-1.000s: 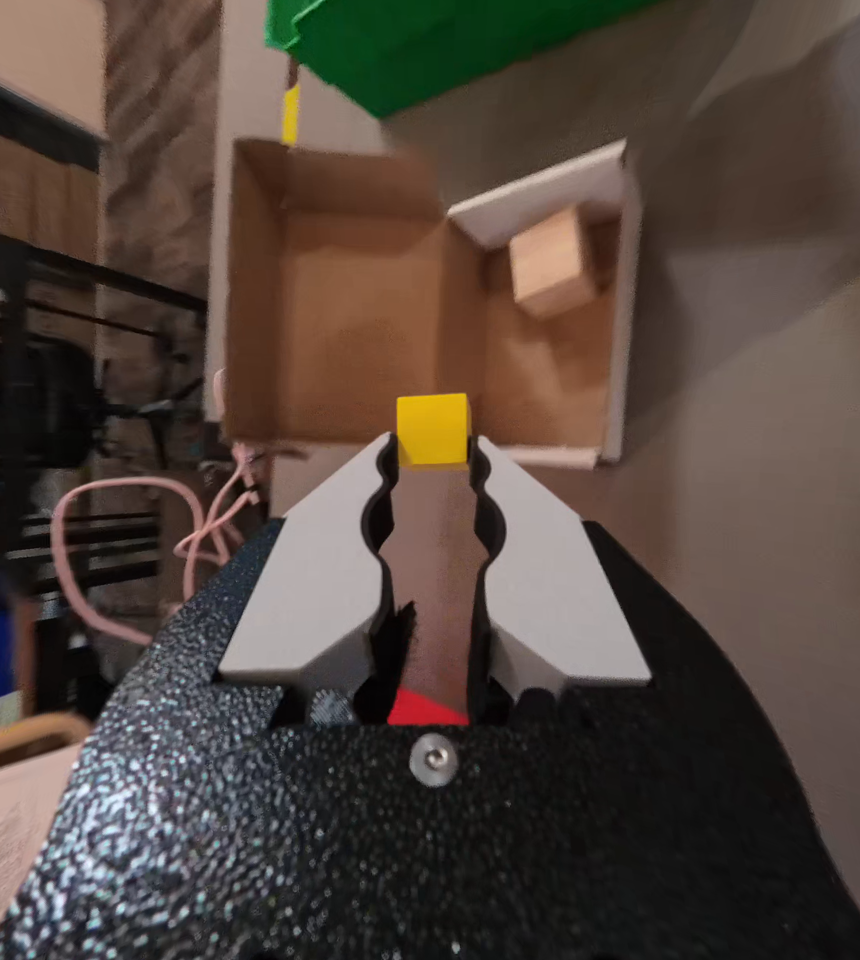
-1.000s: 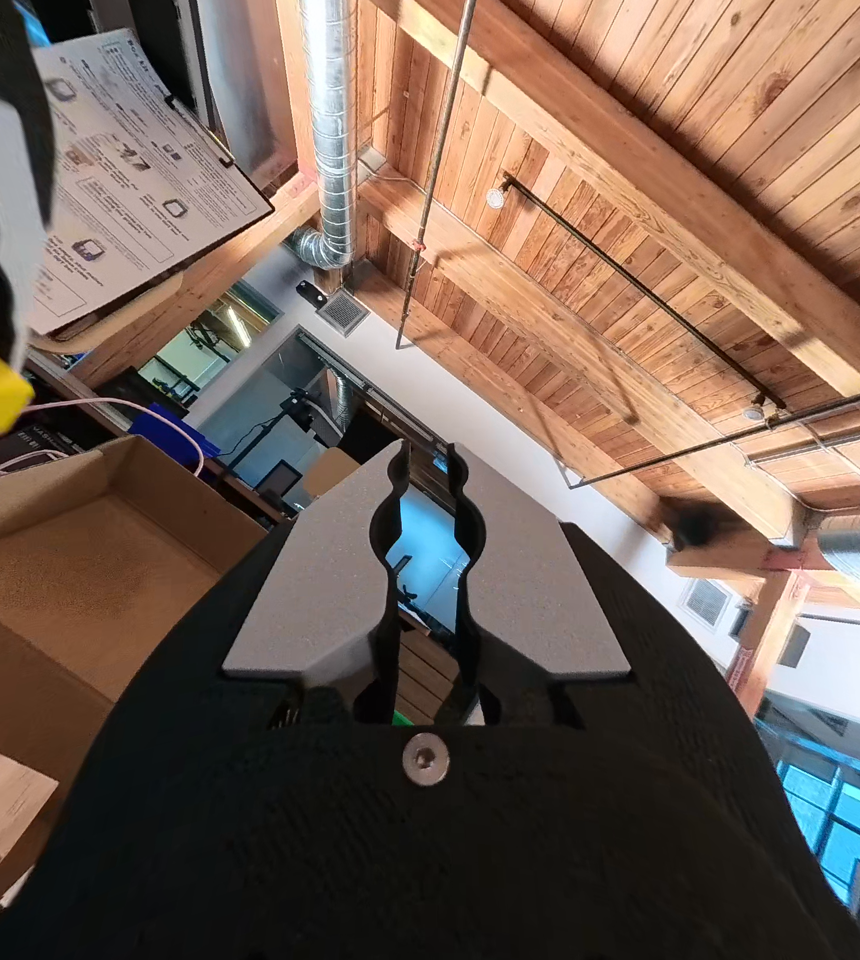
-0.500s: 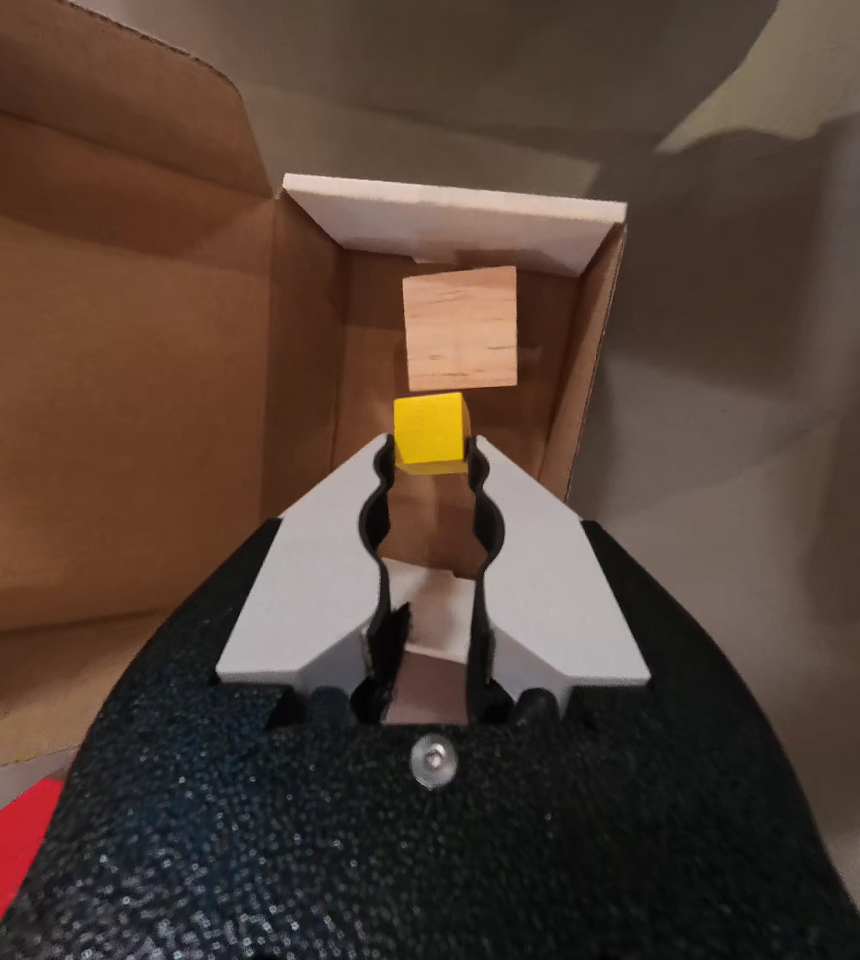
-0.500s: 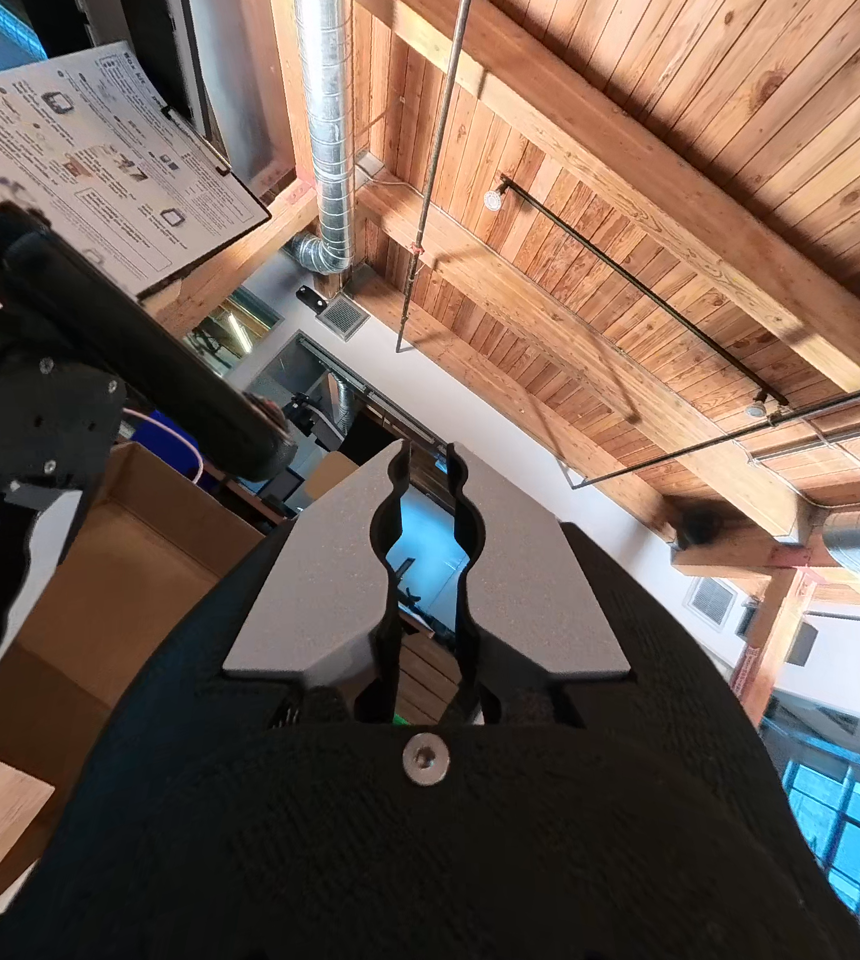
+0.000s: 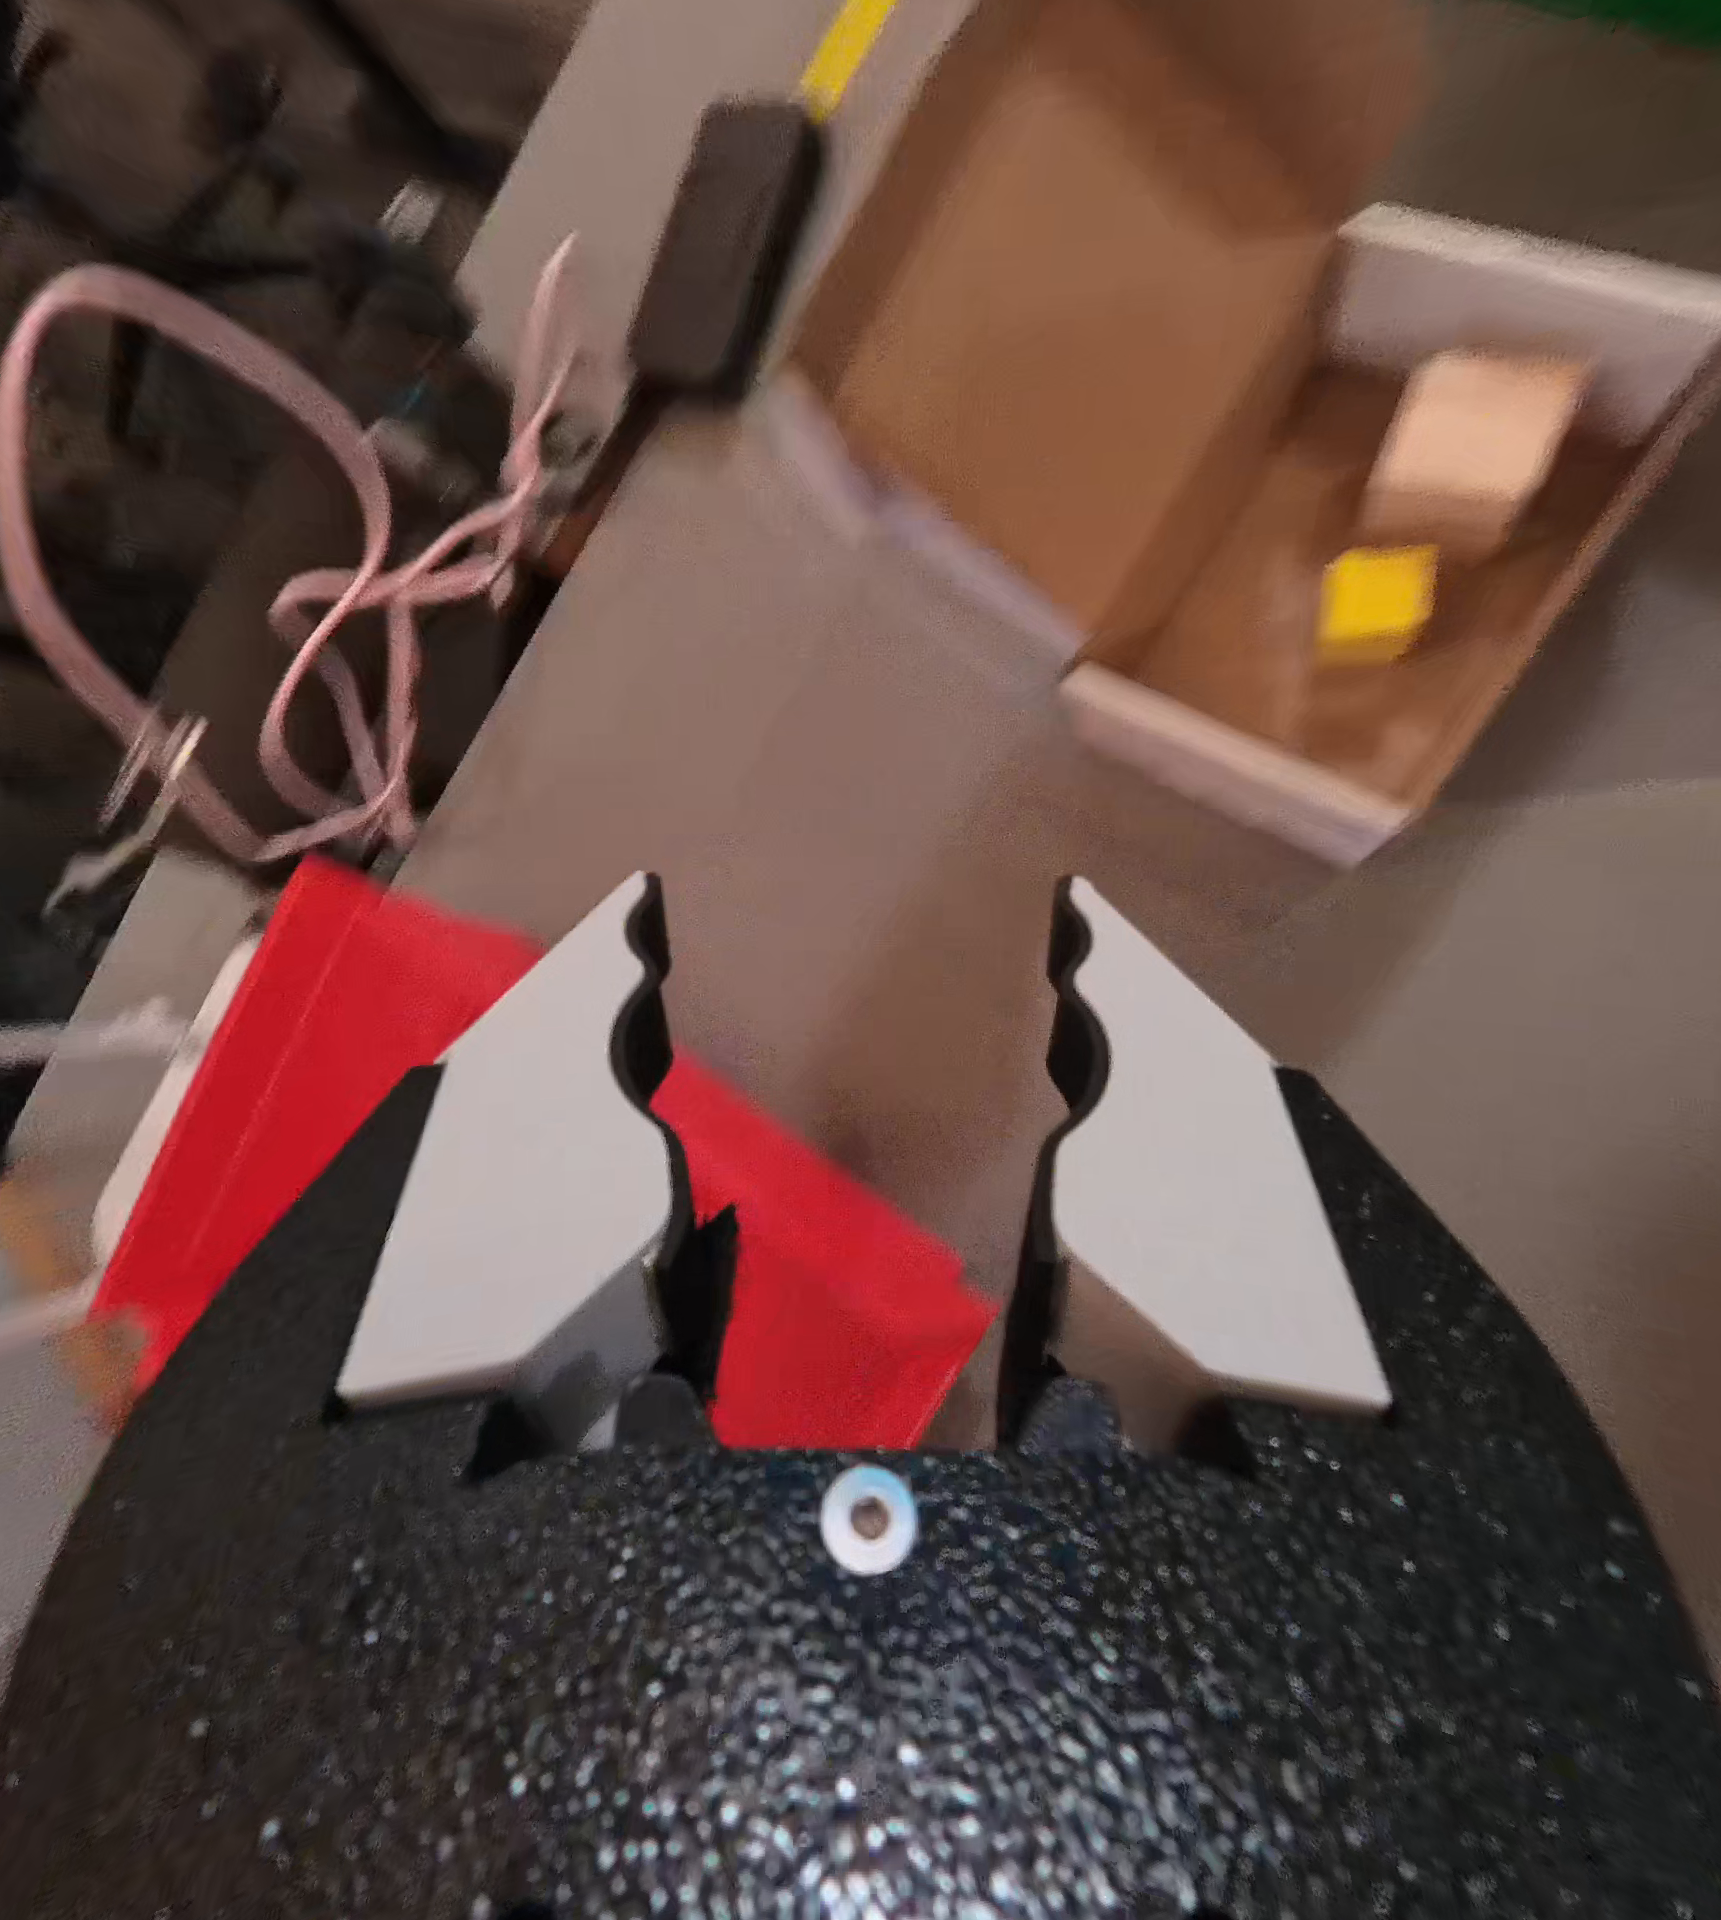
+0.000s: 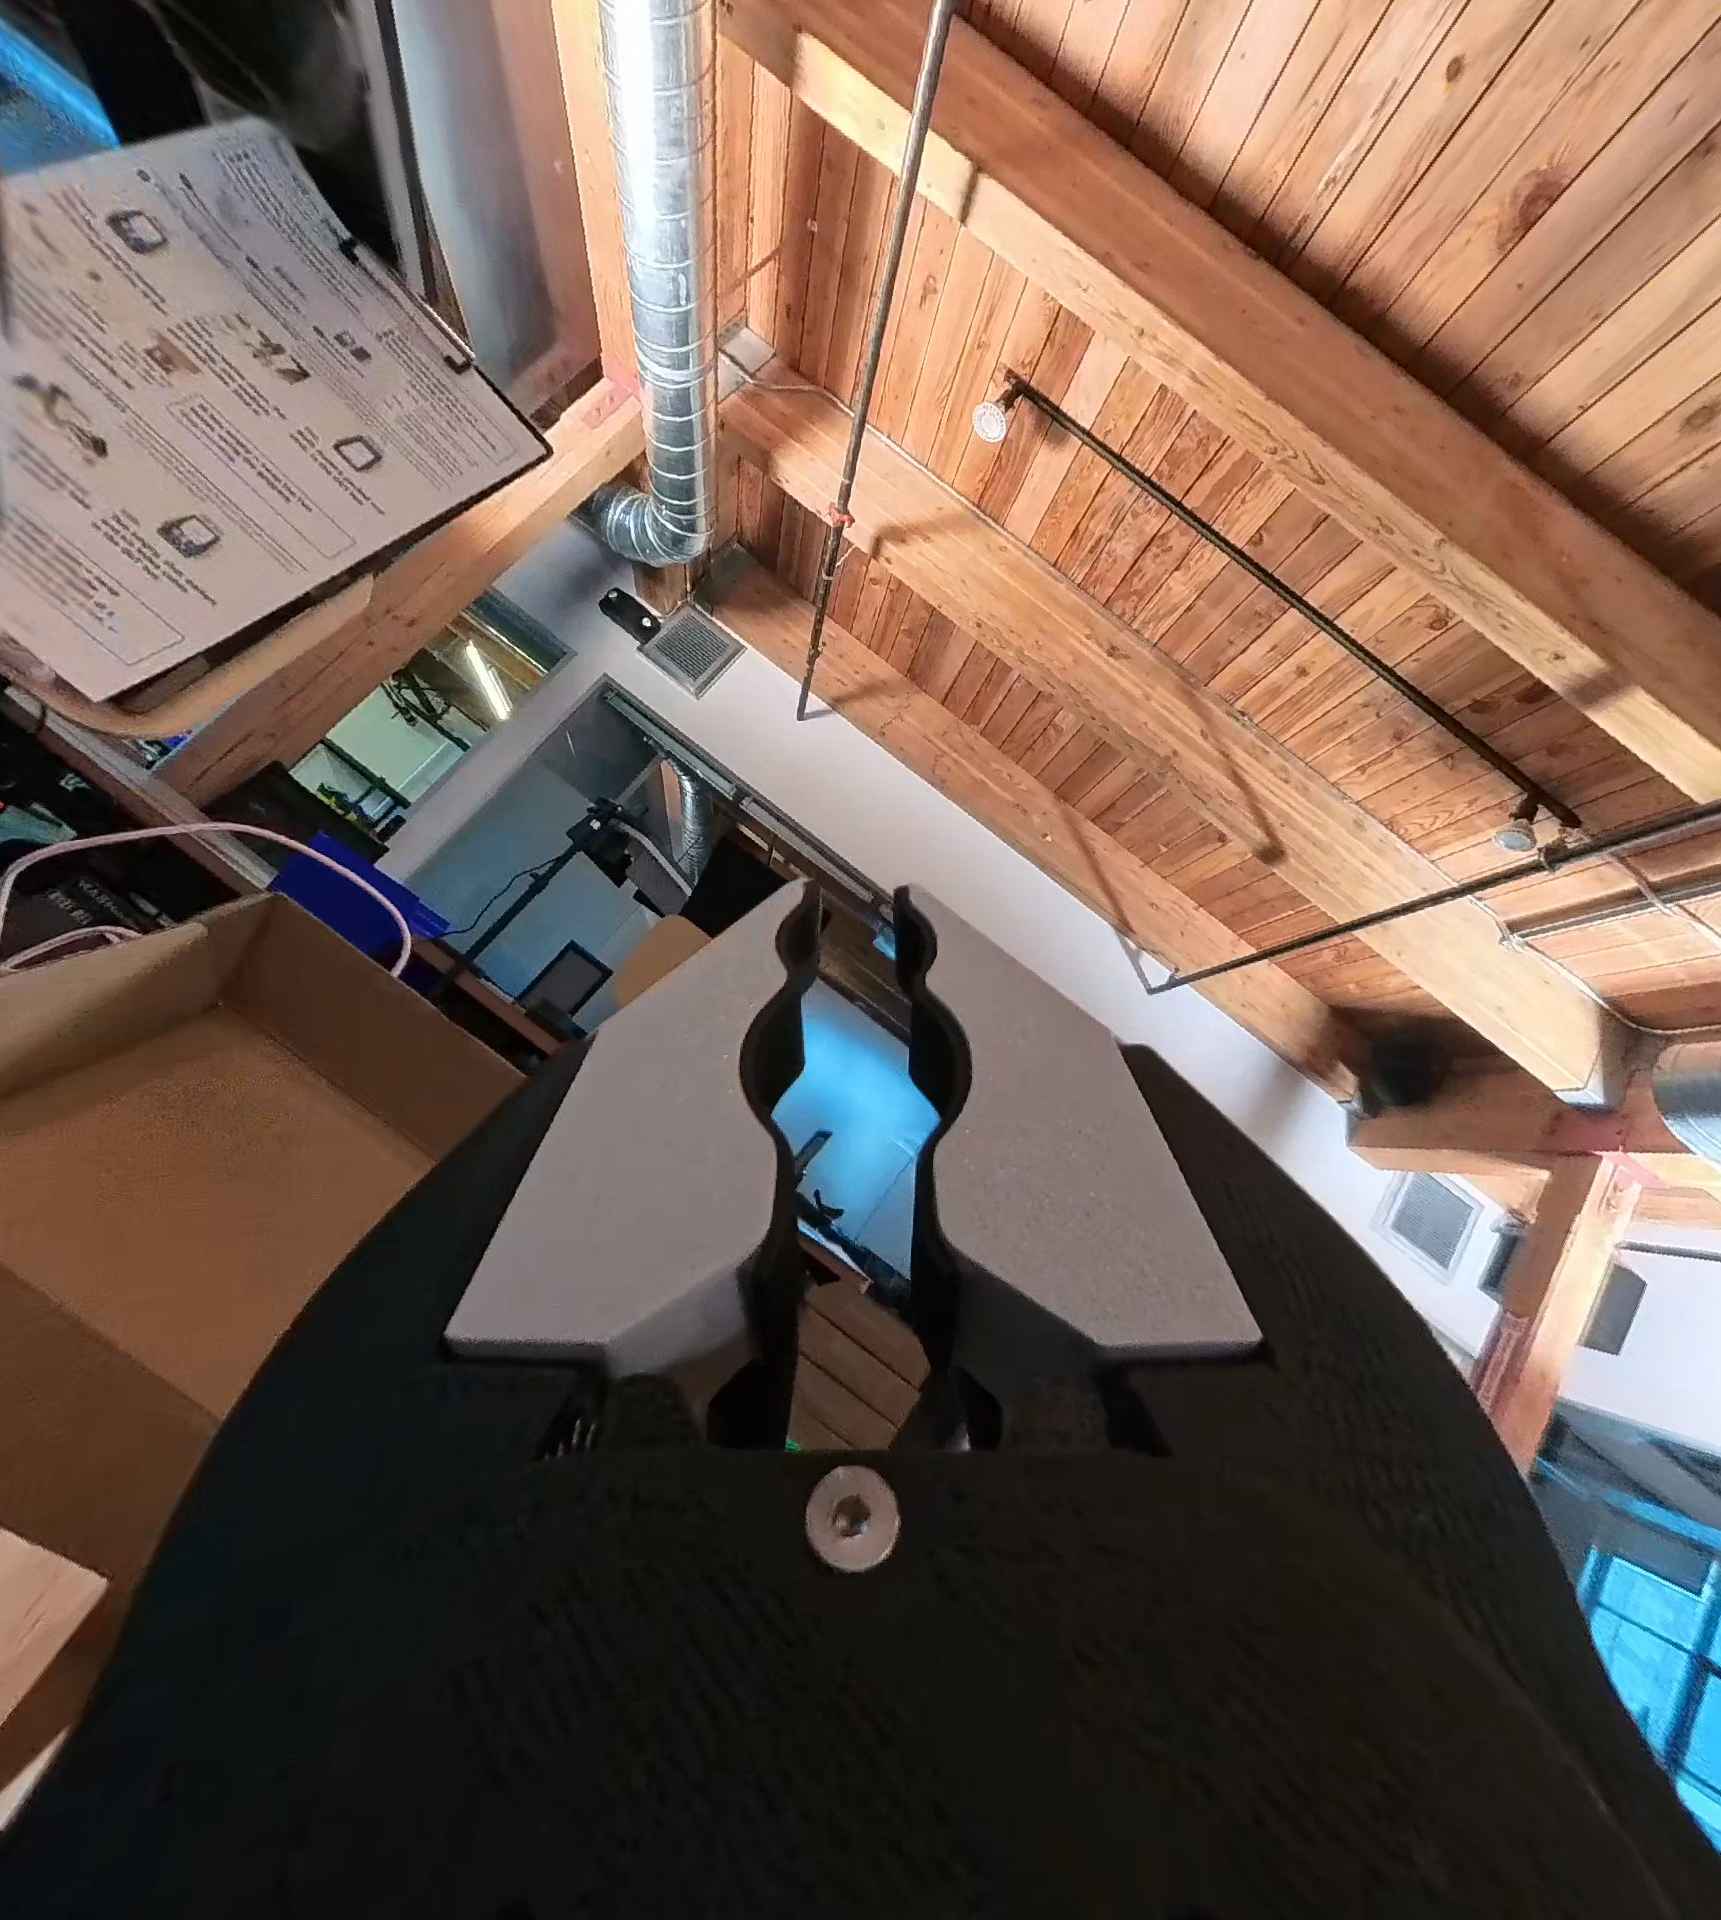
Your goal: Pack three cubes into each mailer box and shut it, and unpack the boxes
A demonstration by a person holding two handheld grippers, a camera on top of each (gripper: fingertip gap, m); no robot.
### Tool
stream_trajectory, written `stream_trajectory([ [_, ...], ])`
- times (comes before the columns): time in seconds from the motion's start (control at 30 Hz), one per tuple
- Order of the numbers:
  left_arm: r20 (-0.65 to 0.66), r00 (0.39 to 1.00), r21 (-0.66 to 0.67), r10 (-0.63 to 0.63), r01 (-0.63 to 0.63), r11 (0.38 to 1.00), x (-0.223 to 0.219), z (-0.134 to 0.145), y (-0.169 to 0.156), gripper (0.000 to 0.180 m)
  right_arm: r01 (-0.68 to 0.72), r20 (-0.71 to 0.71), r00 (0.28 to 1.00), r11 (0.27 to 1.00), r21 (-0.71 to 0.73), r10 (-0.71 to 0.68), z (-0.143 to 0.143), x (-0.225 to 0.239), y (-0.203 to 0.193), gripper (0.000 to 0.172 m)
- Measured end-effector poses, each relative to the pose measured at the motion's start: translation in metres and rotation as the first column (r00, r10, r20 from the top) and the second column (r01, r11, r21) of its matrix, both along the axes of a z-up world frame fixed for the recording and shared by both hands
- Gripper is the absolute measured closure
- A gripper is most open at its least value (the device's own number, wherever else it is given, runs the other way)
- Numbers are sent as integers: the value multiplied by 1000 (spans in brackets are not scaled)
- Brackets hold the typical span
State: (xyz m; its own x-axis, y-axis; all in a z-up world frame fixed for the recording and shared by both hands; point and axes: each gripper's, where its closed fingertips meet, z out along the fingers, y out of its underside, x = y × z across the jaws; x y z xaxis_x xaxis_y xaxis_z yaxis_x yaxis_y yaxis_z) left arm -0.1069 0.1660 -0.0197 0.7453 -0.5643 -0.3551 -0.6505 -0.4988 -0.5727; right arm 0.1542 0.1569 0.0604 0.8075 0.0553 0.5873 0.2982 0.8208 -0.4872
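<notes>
Left wrist view down at the table (image 5: 835,727); right wrist view up at the ceiling (image 6: 1251,312); shared mailer box (image 5: 1199,416).

One bearer of writing is in view: a white printed sheet (image 6: 201,416) on a dark backing board, at 10 o'clock in the right wrist view. It carries blocks of small printed text with small pictures between them. The lettering is too small to make out. The left wrist view is motion-blurred, and no lettering, number or brand mark can be made out in it.
</notes>
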Motion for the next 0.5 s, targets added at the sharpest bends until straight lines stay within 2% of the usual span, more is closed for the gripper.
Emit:
stream_trajectory([
  [0.03,-20,999,-6,43,-43,999,-28,2,-5,110,-5,3,1000,1000,-2,5,-1,-1,0,160],
  [0.07,-40,997,-4,68,-68,998,-53,2,-8,122,-6,11,1000,1000,-9,6,-3,-3,2,160],
  [0.13,-79,987,-45,138,-142,989,-103,-11,-15,117,-7,29,1000,1000,-15,7,-6,-6,3,160],
  [0.2,-124,981,-135,151,-167,977,-141,-36,-26,113,-12,42,999,1000,-13,13,-8,-10,2,160],
  [0.23,-148,982,-188,114,-141,972,-152,-52,-32,111,-15,48,999,1000,-12,16,-9,-11,1,160],
  [0.3,-195,980,-272,-37,-18,962,-164,-84,-45,106,-19,61,998,1000,-11,20,-10,-15,1,160],
  [0.37,-257,953,-365,-158,56,929,-174,-114,-59,97,-23,78,997,1000,-16,24,-13,-18,1,161],
  [0.43,-330,929,-370,-170,38,928,-191,-128,-57,103,-21,82,996,1000,-19,23,-14,-19,1,161],
  [0.5,-294,949,-373,-115,-3,928,-202,-136,-51,106,-22,83,996,999,-31,24,-15,-20,4,162],
])
